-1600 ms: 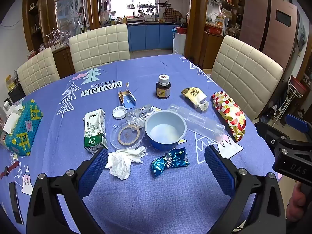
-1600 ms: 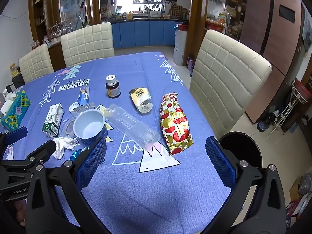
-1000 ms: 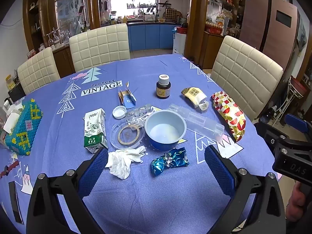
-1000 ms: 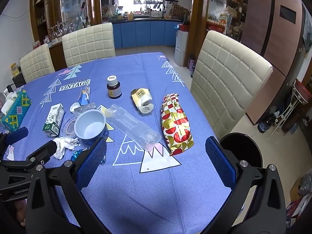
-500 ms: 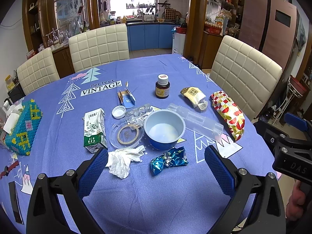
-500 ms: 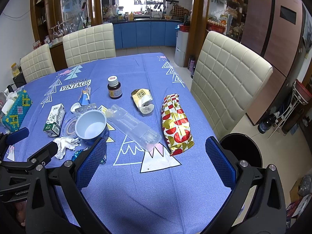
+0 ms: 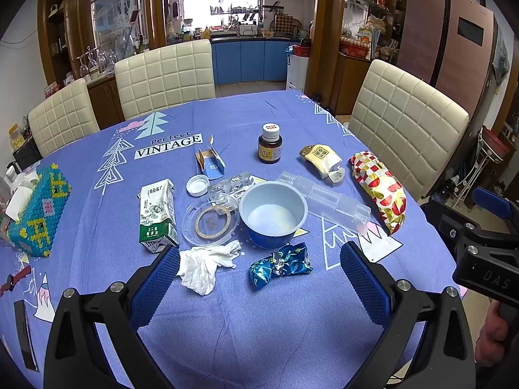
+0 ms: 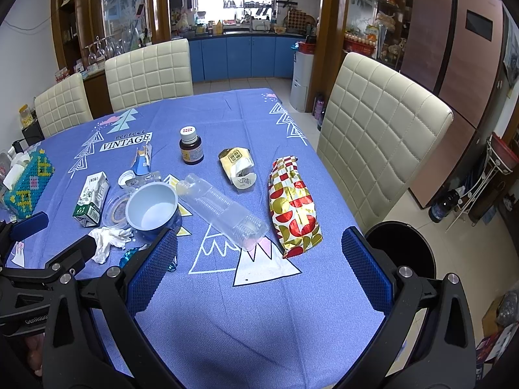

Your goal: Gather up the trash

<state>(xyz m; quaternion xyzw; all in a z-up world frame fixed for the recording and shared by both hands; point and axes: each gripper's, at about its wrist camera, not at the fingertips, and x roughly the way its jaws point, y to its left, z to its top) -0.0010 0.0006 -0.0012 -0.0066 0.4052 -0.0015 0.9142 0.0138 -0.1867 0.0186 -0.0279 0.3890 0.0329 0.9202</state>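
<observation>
You see crumpled white tissue beside crushed blue foil wrapper, both near table edge; red-gold snack bag lying flat beside clear plastic sleeve; black bin on floor.

Black-framed left tongs and right tongs: blue ribbed pads, silver screws.

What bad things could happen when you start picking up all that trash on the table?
Three risks, I think:
1. The blue bowl seems to hold some white liquid; bumping it while taking the tissue or foil wrapper beside it could spill it.
2. The clear plastic tray lies against the bowl and looks flimsy, so it may slip from a pinch.
3. The bin stands on the floor past the table edge, so trash could miss it.
</observation>
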